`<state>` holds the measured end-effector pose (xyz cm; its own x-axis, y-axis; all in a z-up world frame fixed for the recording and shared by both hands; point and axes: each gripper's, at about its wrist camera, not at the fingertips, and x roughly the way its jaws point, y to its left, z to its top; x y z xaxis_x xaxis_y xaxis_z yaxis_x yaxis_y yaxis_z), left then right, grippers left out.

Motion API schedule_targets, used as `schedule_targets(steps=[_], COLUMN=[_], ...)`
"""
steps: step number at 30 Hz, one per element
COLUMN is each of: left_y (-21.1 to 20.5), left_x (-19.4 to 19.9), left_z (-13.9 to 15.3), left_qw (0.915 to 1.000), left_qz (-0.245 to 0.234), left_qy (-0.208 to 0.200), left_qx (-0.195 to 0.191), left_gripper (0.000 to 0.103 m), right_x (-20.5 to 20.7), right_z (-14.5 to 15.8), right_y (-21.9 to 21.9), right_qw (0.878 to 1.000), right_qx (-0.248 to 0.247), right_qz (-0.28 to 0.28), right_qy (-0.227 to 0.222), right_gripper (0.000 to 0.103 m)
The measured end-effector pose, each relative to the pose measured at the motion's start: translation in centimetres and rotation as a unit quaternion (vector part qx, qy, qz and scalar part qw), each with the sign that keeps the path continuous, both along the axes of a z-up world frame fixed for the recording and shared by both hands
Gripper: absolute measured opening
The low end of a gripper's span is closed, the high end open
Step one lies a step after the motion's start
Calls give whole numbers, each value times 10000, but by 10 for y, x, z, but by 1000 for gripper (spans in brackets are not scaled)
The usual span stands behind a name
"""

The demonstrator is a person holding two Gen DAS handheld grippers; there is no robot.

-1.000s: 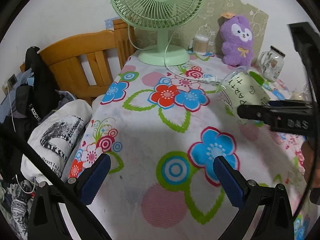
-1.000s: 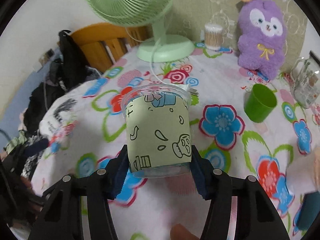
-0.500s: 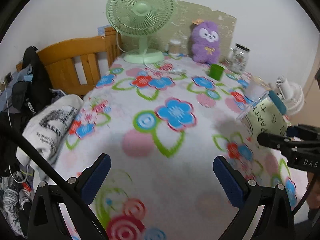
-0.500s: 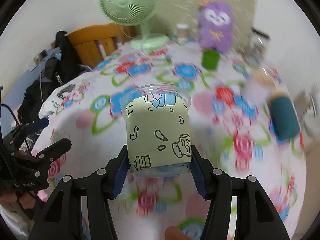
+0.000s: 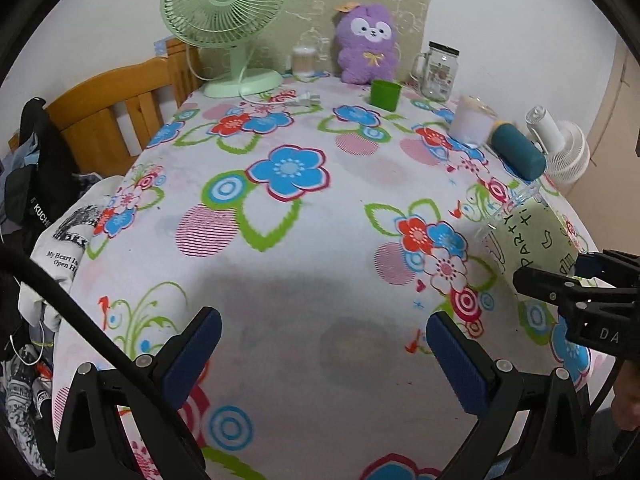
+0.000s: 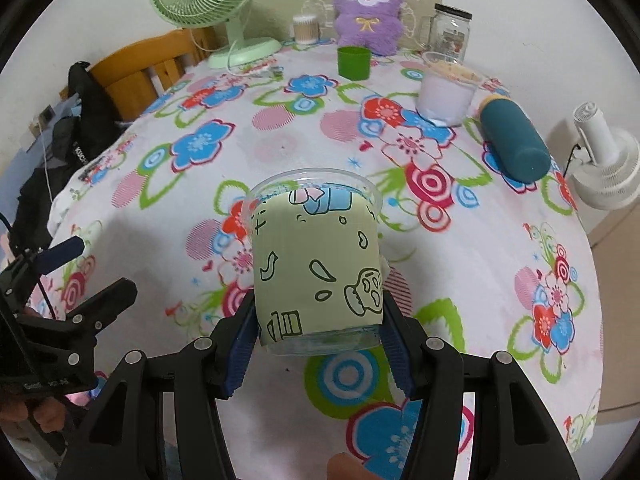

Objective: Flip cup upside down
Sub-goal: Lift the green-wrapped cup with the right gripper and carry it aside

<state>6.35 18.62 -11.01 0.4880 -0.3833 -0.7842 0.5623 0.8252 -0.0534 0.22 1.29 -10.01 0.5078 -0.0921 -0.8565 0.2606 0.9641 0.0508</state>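
Two grippers over the floral tablecloth (image 5: 304, 264): right gripper (image 6: 318, 332) clamps the cup (image 6: 316, 264), left gripper (image 5: 320, 354) gapes empty.

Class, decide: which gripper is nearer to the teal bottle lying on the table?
Right. The right gripper, clamped on the cup, sits nearer the teal bottle; the open left gripper is further out on the table's opposite side.

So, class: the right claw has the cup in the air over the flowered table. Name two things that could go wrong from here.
1. The right claw pinches the clear plastic cup only near its base, so it may slip or buckle as it is turned.
2. The teal bottle lies on its side on the tablecloth, with the lilac cup beside it; a wide swing could knock either.
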Motion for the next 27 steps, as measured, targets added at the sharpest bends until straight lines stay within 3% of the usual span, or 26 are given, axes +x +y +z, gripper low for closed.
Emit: schedule_targets(steps=[9, 14, 27], left_y=[-7, -7, -12], left_x=[-3, -3, -10], left_z=[-3, -2, 10], left_qw=[10000, 10000, 9999], left_qz=[-14, -18, -70], left_qy=[15, 35, 73], left_qx=[72, 43, -91], left_gripper=[103, 103, 103], right_x=[-5, -7, -19], right_z=[-11, -8, 5], right_y=[-3, -2, -7], right_qw=[9999, 9999, 9999], right_qx=[-18, 67, 119], right_qz=[-105, -86, -69], right_qy=[25, 41, -103], right_gripper=[62, 74, 76])
